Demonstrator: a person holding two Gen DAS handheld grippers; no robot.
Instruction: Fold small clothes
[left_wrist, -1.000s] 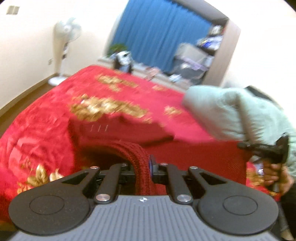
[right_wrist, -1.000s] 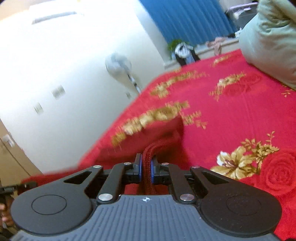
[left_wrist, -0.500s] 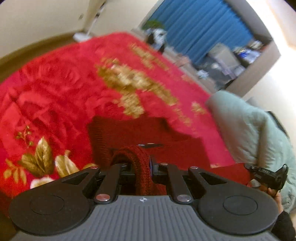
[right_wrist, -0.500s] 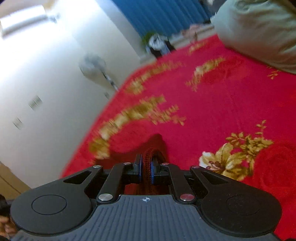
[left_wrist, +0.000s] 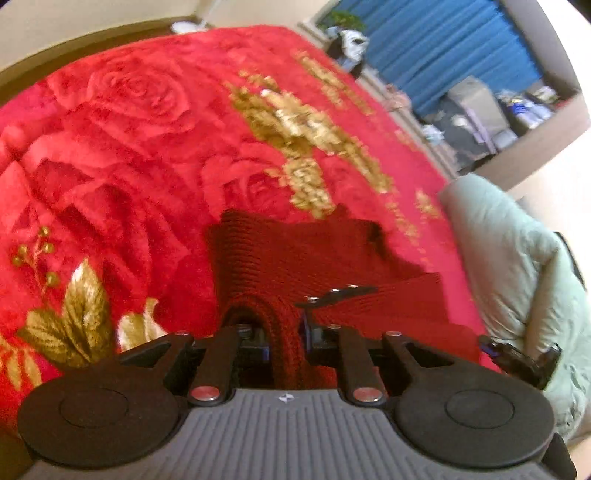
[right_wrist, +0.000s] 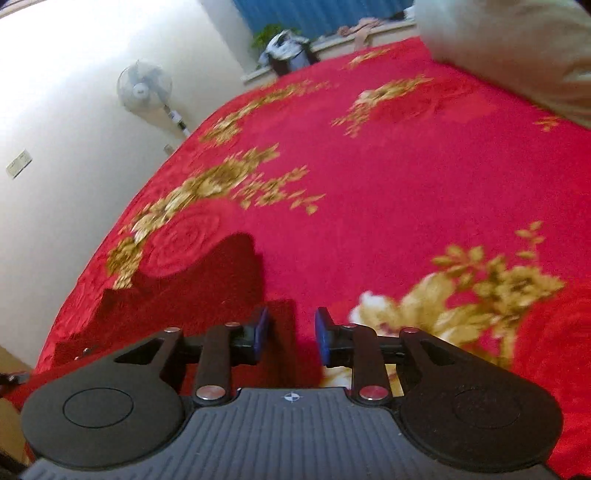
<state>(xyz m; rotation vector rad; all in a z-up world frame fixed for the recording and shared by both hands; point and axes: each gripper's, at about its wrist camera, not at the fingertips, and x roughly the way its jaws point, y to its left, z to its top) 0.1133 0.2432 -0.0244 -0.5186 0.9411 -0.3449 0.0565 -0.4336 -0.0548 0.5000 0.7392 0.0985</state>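
Left gripper (left_wrist: 286, 341): its jaws are opening, with a thick ridge of the dark red knitted garment (left_wrist: 295, 258) still lying between them; whether the pads are still pressing it I cannot tell.
Right gripper (right_wrist: 291, 334): its jaws are opening and standing apart, blue pads (right_wrist: 322, 334) showing, a corner of the garment lying between them untouched.
Garment: it is lying folded on the red flowered blanket (left_wrist: 129, 147), spreading away from both grippers.
Left view only: it is showing the ribbed knit up close, a pale green quilt (left_wrist: 517, 266) at the right, and the other gripper at the garment's right edge.
Right view only: it is showing a standing fan (right_wrist: 144, 86) by the wall and the garment's far edge as a dark shape.
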